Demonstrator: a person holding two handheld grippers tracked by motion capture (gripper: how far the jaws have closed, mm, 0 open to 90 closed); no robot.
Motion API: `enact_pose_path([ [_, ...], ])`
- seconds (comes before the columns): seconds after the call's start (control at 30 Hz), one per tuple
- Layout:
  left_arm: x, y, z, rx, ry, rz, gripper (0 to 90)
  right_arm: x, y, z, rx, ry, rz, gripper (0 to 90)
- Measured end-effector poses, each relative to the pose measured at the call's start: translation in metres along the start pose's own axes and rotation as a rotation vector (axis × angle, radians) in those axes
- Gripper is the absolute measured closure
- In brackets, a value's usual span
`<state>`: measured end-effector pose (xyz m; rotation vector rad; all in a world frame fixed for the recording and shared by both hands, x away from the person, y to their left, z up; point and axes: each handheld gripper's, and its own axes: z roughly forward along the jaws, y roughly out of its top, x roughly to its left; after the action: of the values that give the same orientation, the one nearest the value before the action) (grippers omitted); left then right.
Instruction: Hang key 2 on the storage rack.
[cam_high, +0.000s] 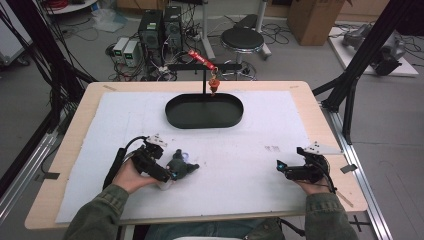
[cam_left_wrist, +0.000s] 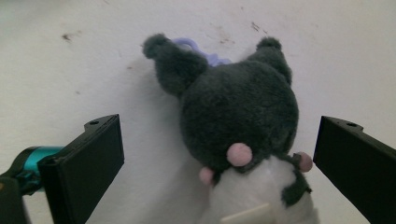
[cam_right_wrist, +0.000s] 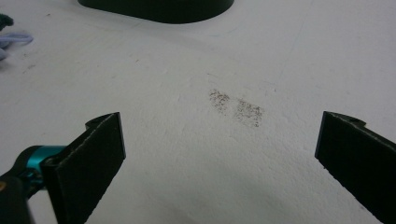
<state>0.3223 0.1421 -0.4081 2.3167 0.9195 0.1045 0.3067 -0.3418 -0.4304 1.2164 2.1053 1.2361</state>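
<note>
A black oval tray (cam_high: 204, 111) sits at the far middle of the desk (cam_high: 300, 95), with a thin stand (cam_high: 204, 75) behind it carrying a red tag (cam_high: 201, 58); nothing lies between it and the plush toy (cam_left_wrist: 240, 121). The toy (dark grey head, white body, lilac loop (cam_left_wrist: 196, 48)) lies flat on the white mat (cam_high: 250, 165) at the near left, head pointing away from the left hand-held gripper (cam_left_wrist: 217, 168), whose released jaws straddle it without touching. The right hand-held gripper (cam_right_wrist: 219, 163) rests well apart, jaws spread over bare mat.
</note>
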Motion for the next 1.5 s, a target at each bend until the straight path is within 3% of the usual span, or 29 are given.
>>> enact_pose_path([
  [0.1,-0.006,0.0,0.009,0.044,0.016,0.05,2.3,0.0,0.0,0.001,0.003,0.003,-0.01,0.6],
  [0.23,-0.011,-0.002,0.017,0.13,0.019,0.087,3.6,0.001,0.0,0.001,0.013,0.004,-0.01,0.6],
  [0.27,-0.011,-0.002,0.016,0.137,0.012,0.095,9.7,0.001,-0.001,0.001,0.016,0.005,-0.007,0.6],
  [0.3,-0.011,-0.002,0.015,0.136,0.023,0.109,20.4,0.001,-0.001,0.001,0.016,0.006,-0.006,0.6],
  [0.33,-0.011,-0.002,0.014,0.133,0.037,0.089,35.5,0.001,-0.001,0.002,0.017,0.005,-0.011,0.6],
  [0.43,-0.009,-0.001,0.011,0.121,0.07,0.079,41.5,0.001,-0.001,0.001,0.016,0.005,-0.01,0.6],
  [0.53,-0.008,0.0,0.006,0.087,0.084,0.073,43.0,0.001,0.0,0.001,0.011,0.003,-0.012,0.6],
  [0.73,-0.001,0.002,-0.004,0.058,0.043,0.044,42.9,0.001,0.0,0.001,0.01,0.01,-0.01,0.6],
  [1.03,0.013,0.014,-0.027,-0.026,0.041,-0.02,42.8,0.002,-0.003,0.0,0.017,0.017,-0.002,0.6],
  [1.33,0.03,0.049,-0.047,-0.027,0.072,-0.016,42.8,0.0,-0.002,0.002,0.026,0.025,-0.011,0.6],
  [1.43,0.037,0.058,-0.053,-0.04,0.052,-0.038,42.8,0.001,-0.001,0.004,0.031,0.015,-0.032,0.6],
  [1.5,0.043,0.064,-0.056,-0.045,0.043,-0.051,42.8,0.001,-0.001,0.002,0.019,0.015,-0.02,0.6],
])
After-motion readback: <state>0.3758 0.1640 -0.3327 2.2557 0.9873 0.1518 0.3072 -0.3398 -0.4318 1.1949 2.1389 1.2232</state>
